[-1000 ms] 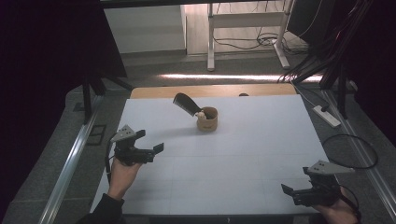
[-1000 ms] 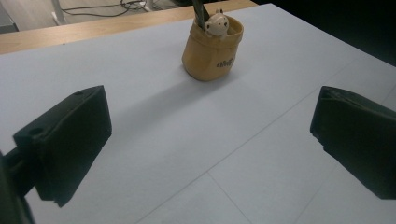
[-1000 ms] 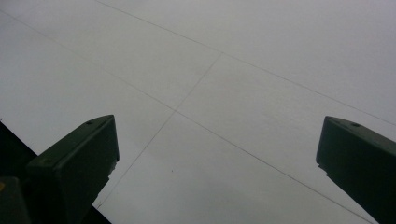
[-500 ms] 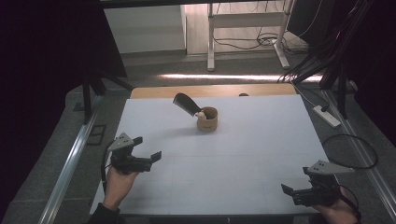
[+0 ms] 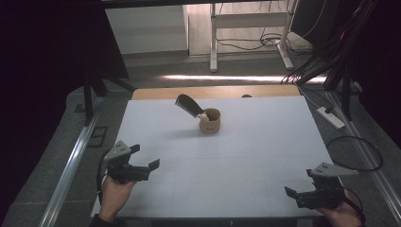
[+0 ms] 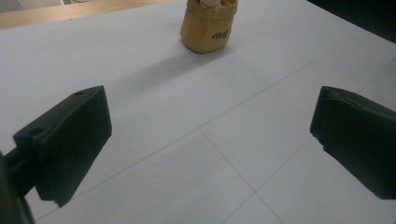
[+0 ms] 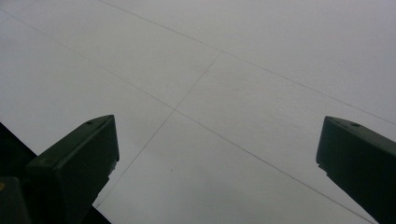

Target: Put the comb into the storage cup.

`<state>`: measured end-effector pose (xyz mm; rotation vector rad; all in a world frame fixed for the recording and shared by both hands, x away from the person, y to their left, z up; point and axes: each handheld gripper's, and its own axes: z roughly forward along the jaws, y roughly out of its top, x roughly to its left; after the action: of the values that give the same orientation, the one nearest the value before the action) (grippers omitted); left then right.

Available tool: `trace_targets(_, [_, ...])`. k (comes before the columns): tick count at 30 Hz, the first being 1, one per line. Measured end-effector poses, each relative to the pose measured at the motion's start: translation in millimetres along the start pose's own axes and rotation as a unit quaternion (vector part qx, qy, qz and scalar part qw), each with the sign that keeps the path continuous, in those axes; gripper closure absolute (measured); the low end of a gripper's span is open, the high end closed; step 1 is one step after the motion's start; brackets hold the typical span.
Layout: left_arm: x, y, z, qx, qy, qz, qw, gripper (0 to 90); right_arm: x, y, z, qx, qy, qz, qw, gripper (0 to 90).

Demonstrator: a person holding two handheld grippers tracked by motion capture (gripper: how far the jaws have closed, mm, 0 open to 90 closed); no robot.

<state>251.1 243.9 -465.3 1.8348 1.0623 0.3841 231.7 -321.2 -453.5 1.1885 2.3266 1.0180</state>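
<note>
Left gripper (image 5: 144, 163) has pulled back toward the person's near-left corner since a second ago, lower and closer to the table edge; right gripper (image 5: 294, 195) sits in the same near-right spot as before, tan cup and cleaver unmoved.

White table (image 5: 246, 156) takes most of the high view, faint grid lines across it, a strip of wooden board (image 5: 156, 92) along its far edge. Grey floor (image 5: 156, 71) beyond, with a white desk frame (image 5: 213, 42) and loose cables.

Left hand (image 5: 113, 194) comes in at the bottom left and holds the left gripper above the table, jaws wide apart with nothing between them. In the left gripper view both black jaws stand far apart over bare white table (image 6: 196, 140), with the cup (image 6: 209, 25) ahead at the top, well apart from the jaws.

Right hand (image 5: 343, 215) holds the right gripper at the near-right corner, jaws spread wide, empty. Right gripper view: both jaws over plain table surface (image 7: 224, 102), table edge at the lower left.

Tan cup (image 5: 210, 121) stands upright at the far middle of the table, well apart from both grippers. A dark cleaver (image 5: 187, 104) sticks out of it, blade tilted up and to the left, pale handle (image 5: 202, 116) down in the cup at its left rim. Small dark print on the cup's side, too small to read.
</note>
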Motion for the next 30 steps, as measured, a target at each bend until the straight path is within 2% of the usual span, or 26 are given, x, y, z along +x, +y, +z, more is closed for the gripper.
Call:
trace_targets(11, [-4.7, -7.6, -11.6, 0.003, 0.006, 0.005, 1.0000, 0.0, 0.1, 0.0, 0.0, 0.000, -0.001, 0.000, 1.0000, 0.0])
trace_targets(22, [-13.5, -15.1, -19.7, 0.021, 0.015, 0.012, 0.9996, 0.0, -0.1, 0.2, 0.1, 0.001, -0.005, 0.003, 1.0000, 0.0])
trace_targets(30, [-17.1, -21.2, -25.4, 0.032, 0.021, 0.004, 0.9993, 0.0, 0.0, 0.3, 0.5, 0.002, -0.007, 0.004, 1.0000, 0.0])
